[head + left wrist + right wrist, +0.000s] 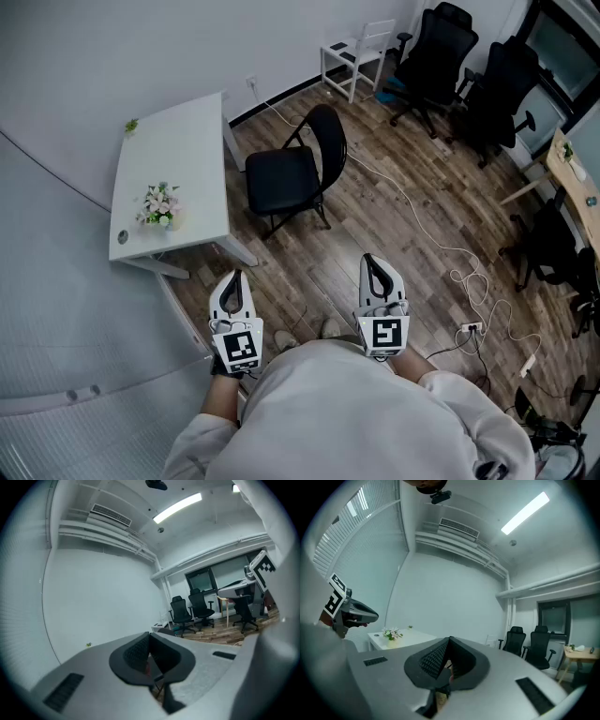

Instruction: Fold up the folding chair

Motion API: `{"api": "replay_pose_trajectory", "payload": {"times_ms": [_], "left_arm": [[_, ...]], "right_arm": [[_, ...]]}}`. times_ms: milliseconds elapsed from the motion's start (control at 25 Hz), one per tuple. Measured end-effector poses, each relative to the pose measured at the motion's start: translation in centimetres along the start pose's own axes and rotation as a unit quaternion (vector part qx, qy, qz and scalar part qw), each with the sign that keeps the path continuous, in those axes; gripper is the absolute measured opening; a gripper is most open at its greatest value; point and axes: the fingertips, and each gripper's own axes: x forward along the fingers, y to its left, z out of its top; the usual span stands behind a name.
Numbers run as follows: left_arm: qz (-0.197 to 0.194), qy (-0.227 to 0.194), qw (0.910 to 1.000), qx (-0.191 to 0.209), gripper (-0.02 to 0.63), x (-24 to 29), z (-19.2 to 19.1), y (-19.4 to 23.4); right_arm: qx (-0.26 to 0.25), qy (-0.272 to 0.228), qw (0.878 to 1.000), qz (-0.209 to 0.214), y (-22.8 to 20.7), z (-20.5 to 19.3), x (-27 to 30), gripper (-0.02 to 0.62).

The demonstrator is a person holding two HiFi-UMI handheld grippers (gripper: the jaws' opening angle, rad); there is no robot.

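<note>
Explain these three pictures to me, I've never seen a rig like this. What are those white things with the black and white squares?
There is no robot here. A person holds a white two-jaw gripper in each hand, the left gripper and the right gripper. The cubes with squares are part of them. The head view looks down from a camera on the person's head. The two gripper views come from cameras riding on each gripper, looking along its jaws. Both grippers are shut and hold nothing. Ahead, on the wooden floor, the black folding chair stands open, not yet folded. Beside it is a white rectangular table with a small pot of flowers.
</note>
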Motion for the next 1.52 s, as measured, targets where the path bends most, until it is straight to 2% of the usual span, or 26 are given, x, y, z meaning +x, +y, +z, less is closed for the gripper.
{"api": "replay_pose_trajectory", "payload": {"times_ms": [360,520,560,600,640,720,800,880,1080,1520], "left_arm": [[-0.003,0.005,1.0,0.0,0.009,-0.1,0.2,-0.1],[-0.007,-0.015,0.9994,-0.03,0.018,-0.3,0.4,0.2],[-0.013,-0.021,0.9988,-0.043,0.104,-0.3,0.5,0.2],[-0.018,-0.025,0.998,-0.055,0.261,-0.3,0.5,0.2],[-0.021,-0.027,0.9973,-0.065,0.282,-0.3,0.5,0.3],[-0.021,-0.027,0.9967,-0.074,0.367,-0.2,0.4,0.4],[-0.022,-0.023,0.9966,-0.076,0.402,0.2,0.3,0.3],[-0.023,-0.015,0.9967,-0.077,0.407,0.8,0.0,0.0],[-0.022,0.0,0.9971,-0.072,0.407,2.1,-0.5,-1.2],[-0.01,0.019,0.9977,-0.064,0.405,3.8,-0.1,-5.1]], "right_arm": [[0.002,0.002,1.0,0.003,0.0,0.2,0.0,0.009],[0.01,0.001,1.0,0.004,0.1,0.3,-0.1,0.012],[0.013,0.003,1.0,0.006,0.2,0.3,0.0,0.025],[0.017,0.0,1.0,0.008,0.2,0.4,0.0,0.19],[0.021,-0.005,1.0,0.007,0.1,0.7,0.0,0.276],[0.024,-0.017,1.0,-0.004,-0.5,1.0,-0.1,0.347],[0.022,-0.029,0.999,-0.011,-1.2,1.2,-0.1,0.367],[0.019,-0.03,0.999,-0.013,-1.7,1.0,0.0,0.37],[0.015,0.021,1.0,0.001,-2.7,-1.2,0.1,0.37],[0.032,-0.015,0.999,0.001,-7.5,-2.2,0.9,0.368]]}}
